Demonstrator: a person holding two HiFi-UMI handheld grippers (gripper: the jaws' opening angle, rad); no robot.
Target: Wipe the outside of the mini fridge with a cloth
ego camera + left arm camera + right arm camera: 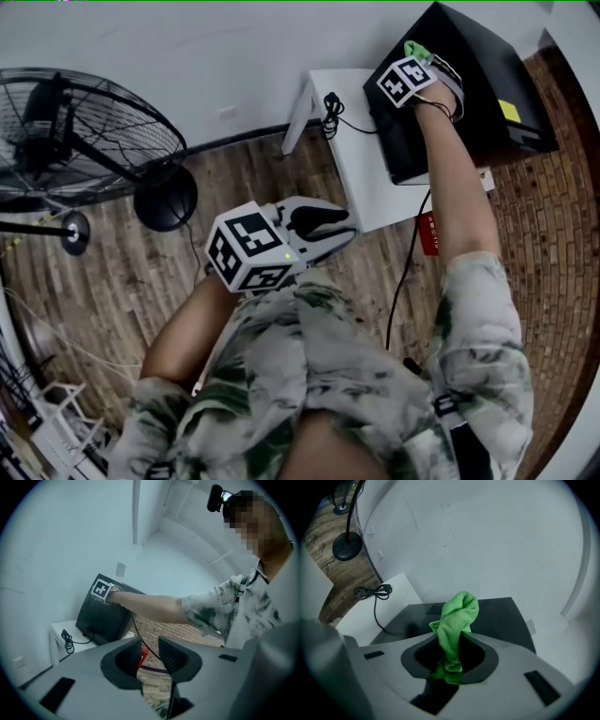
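Cloth (459, 613), green and bunched, is pinched tight in the right claw (452, 646) and pokes up over the top of the black mini fridge (487, 84), which sits on the white table (375, 202). Right arm is stretched out straight from the shoulder, wrist above the fridge's top. Left claw (150, 656) is tucked in close to the chest, elbow bent, jaws parted and gripping nothing.

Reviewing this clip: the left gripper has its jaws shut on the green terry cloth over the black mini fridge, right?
Wrong side: the right gripper has its jaws shut on the green terry cloth over the black mini fridge, as the right gripper view shows.
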